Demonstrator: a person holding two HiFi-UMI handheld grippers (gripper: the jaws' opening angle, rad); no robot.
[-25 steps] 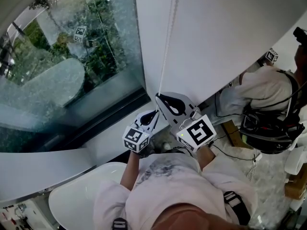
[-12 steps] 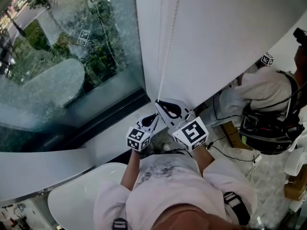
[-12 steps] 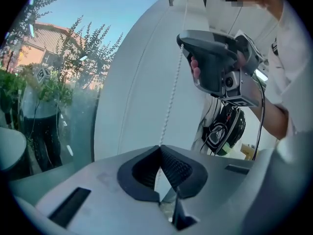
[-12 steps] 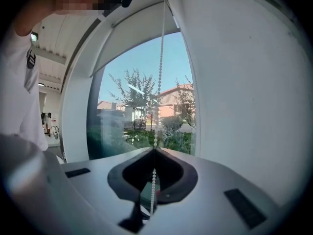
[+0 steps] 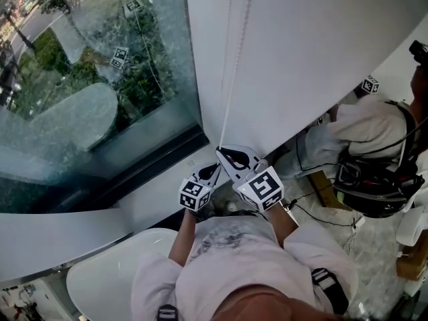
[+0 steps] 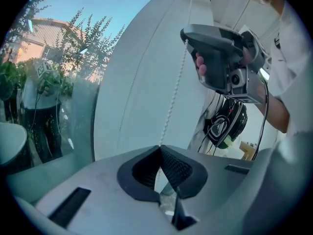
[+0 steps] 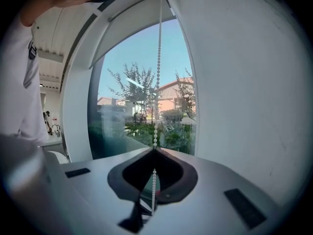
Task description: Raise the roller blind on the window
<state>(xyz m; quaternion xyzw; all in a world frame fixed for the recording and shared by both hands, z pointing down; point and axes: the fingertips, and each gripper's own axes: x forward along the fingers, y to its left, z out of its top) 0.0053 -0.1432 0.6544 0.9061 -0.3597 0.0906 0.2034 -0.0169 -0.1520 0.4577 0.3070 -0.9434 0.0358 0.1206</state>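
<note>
Left gripper (image 6: 159, 149): jaws pressed together, pinching the white beaded pull chain (image 6: 172, 99) at their tips. From there the strand rises to the right gripper (image 7: 154, 150), whose jaws are likewise closed on the chain, with the chain hanging straight from the top of the window.

In the head view both hands are held close together in front of the chest, forearms bent, the left gripper just below and beside the right.

The chain runs beside the left edge of a plain white wall (image 5: 314, 52), next to the clear glass window pane (image 5: 100, 92).

The off-white fabric roller blind (image 7: 129, 31) covers only the top of the window.

A second person in white (image 5: 368, 129) stands near on the right.
</note>
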